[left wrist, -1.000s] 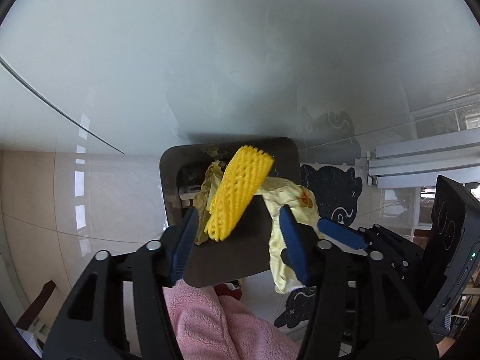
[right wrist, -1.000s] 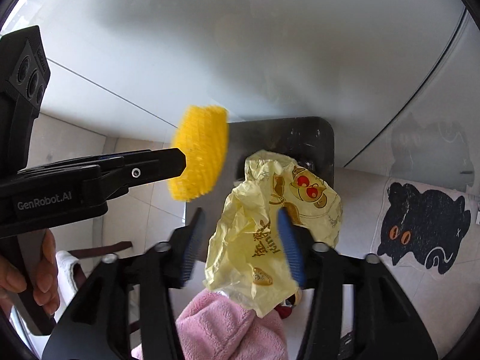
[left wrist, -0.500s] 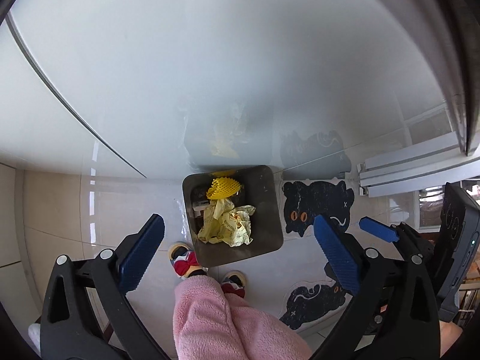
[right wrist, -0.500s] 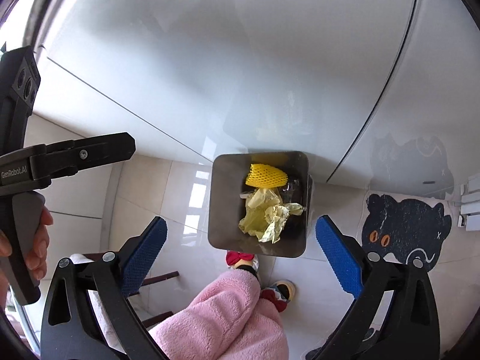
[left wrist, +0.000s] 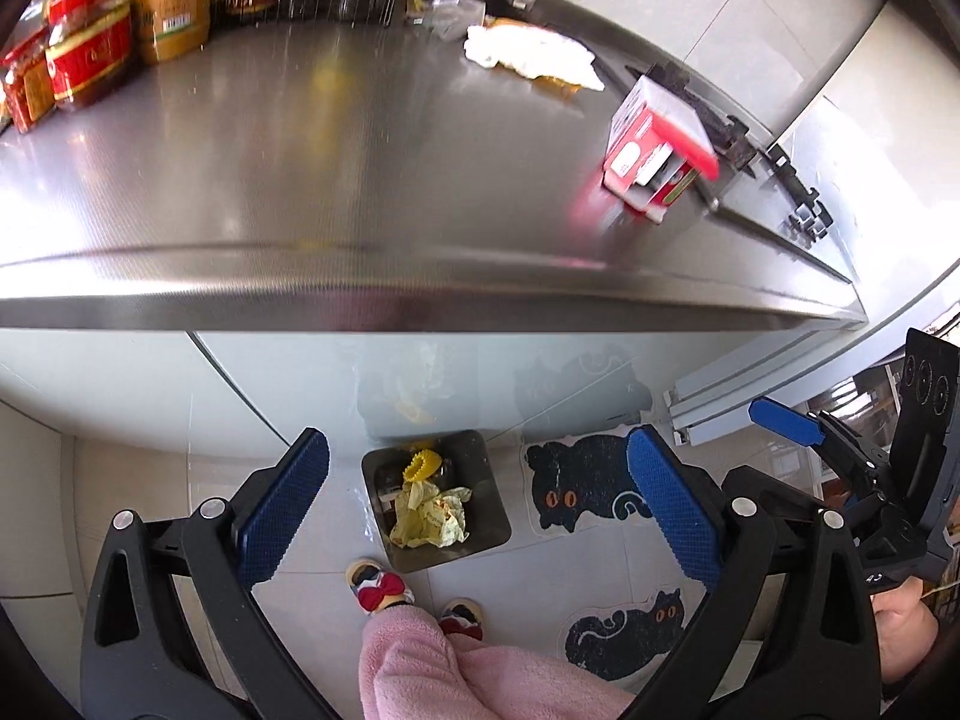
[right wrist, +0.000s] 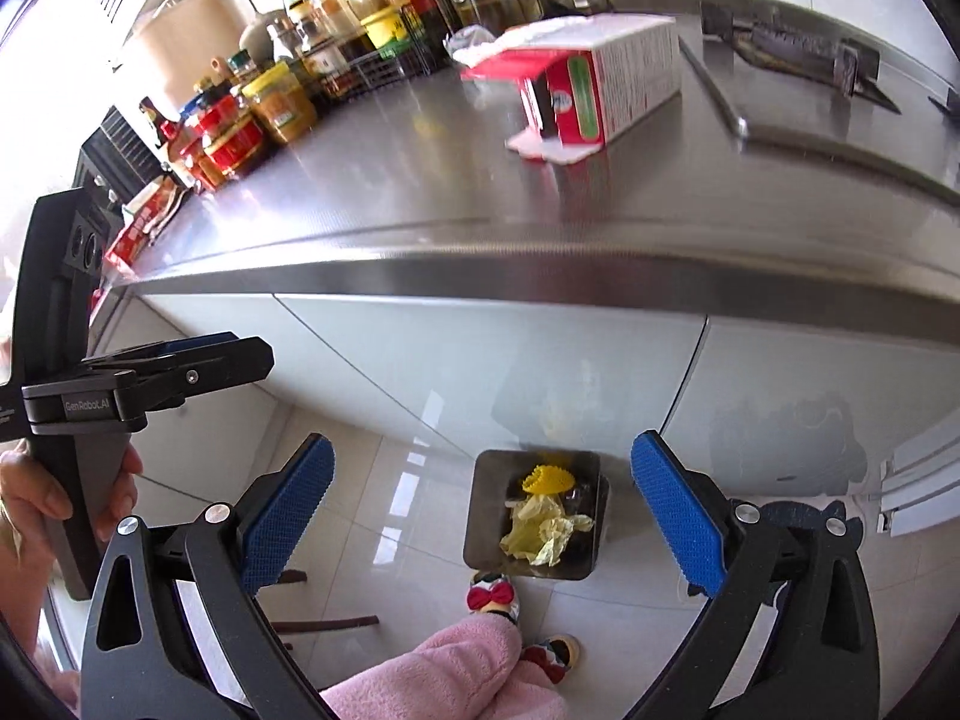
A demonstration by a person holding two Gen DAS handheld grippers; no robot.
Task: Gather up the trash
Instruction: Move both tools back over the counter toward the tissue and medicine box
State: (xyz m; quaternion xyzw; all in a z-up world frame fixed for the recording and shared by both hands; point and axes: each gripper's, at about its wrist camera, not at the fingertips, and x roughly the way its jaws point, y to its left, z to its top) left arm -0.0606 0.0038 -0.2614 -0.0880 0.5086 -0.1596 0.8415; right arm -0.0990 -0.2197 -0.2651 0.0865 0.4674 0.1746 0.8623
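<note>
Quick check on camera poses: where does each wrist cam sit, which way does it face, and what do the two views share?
Left wrist: on the open left hand-held gripper, facing down past the counter edge to the bin; right hand-held gripper and pink sleeve show.
Right wrist: on the open right hand-held gripper, same downward tilt; left hand shows.
Shared: bin, yellow wrapper, red carton.

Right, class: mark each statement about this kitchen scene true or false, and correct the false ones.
1. The yellow foam net lies in the bin. True.
2. The left gripper holds the yellow wrapper. False: its jaws are open and empty; the wrapper lies in the bin.
3. The red and white carton lies on the counter. True.
4. The right gripper is shut. False: it is open, nothing between its pads.
5. The bin stands on the counter. False: it stands on the floor.
</note>
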